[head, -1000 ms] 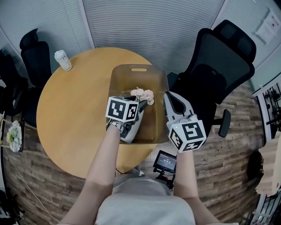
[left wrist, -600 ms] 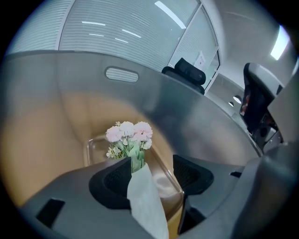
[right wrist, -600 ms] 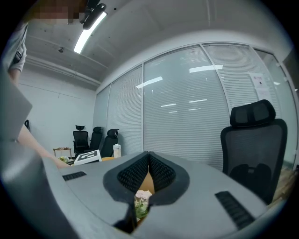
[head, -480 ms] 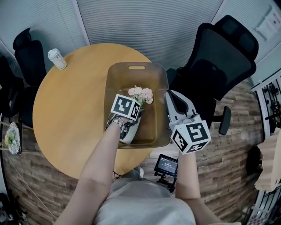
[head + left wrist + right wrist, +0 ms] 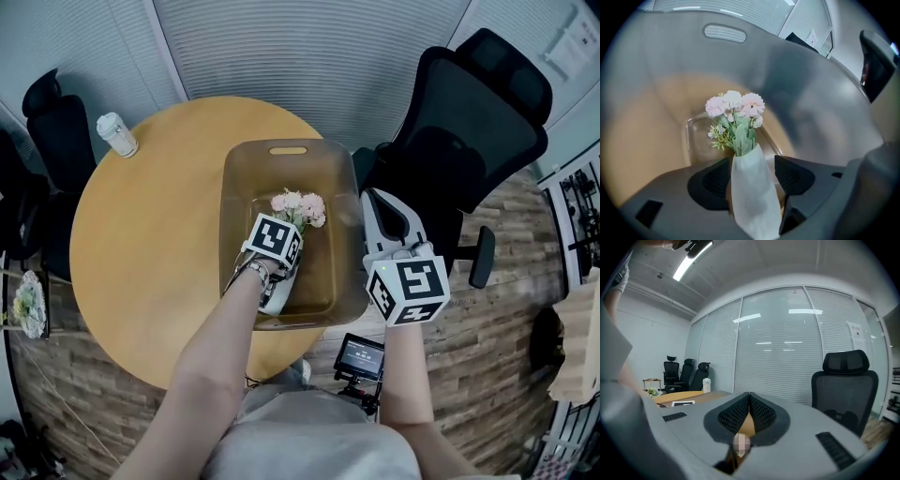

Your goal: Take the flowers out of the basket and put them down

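Left gripper (image 5: 752,161): jaws opening, fairly wide. The white paper wrap (image 5: 752,197) of the bouquet sits between the pads. Left pad is right against the wrap, right pad shows a clear gap, so there's no squeeze on it. The pink and white flowers (image 5: 735,105) stick out past the fingertips, with green leaves just below the blooms.

The bouquet is inside the brown see-through basket (image 5: 288,145), blooms pointing at the far end where the handle slot (image 5: 724,33) is. It's low in the tub, near the floor; can't tell if it rests on it.

Right gripper (image 5: 749,397): jaw tips closed together. A tan sliver shows in the gap behind the tips; can't tell what it is. In the head view this gripper is just beside the basket's right rim, pointing away from the person.

The basket sits on the right side of a round wooden table (image 5: 150,234). A lidded cup (image 5: 116,134) stands well apart at the table's far left. A black office chair (image 5: 469,122) is to the right of the basket, and a small screen (image 5: 361,356) is below the table's near edge.
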A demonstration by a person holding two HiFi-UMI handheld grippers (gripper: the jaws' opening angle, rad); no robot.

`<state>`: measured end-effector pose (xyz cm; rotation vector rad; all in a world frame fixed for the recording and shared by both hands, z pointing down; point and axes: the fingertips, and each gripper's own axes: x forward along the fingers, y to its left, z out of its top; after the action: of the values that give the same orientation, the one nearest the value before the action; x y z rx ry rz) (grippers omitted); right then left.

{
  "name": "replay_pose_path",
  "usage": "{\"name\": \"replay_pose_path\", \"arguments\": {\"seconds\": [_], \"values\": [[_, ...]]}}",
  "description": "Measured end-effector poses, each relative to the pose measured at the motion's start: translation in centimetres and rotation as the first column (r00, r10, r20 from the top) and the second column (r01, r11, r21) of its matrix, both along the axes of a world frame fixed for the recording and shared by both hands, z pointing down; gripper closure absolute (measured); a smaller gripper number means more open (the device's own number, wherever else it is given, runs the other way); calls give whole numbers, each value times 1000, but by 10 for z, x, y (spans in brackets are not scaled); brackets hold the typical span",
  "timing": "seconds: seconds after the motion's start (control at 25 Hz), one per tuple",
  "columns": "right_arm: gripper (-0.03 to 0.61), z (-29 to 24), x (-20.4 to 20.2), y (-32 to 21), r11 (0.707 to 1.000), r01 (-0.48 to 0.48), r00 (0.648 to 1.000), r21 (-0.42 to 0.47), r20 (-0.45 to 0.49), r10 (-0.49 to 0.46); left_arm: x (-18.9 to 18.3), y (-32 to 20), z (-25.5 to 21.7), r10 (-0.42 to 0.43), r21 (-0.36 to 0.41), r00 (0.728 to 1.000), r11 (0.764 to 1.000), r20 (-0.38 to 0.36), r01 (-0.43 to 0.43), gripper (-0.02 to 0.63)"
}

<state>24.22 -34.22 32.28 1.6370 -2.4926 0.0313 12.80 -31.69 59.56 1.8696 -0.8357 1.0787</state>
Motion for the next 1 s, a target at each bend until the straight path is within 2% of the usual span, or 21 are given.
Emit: {"name": "replay_pose_path", "arguments": {"seconds": [0.16, 0.52, 1.0], "values": [[554, 8, 0, -8, 999, -7, 1000, -45, 0, 7, 1, 5, 14, 12, -30, 999, 999, 36, -11, 316], [554, 12, -12, -20, 999, 32, 999, -44, -7, -32, 12, 5, 29, 12, -47, 999, 999, 32, -10, 287], [554, 17, -28, -30, 996, 67, 997, -63, -33, -69, 13, 15, 53, 10, -166, 999, 986, 53, -1, 264]]}}
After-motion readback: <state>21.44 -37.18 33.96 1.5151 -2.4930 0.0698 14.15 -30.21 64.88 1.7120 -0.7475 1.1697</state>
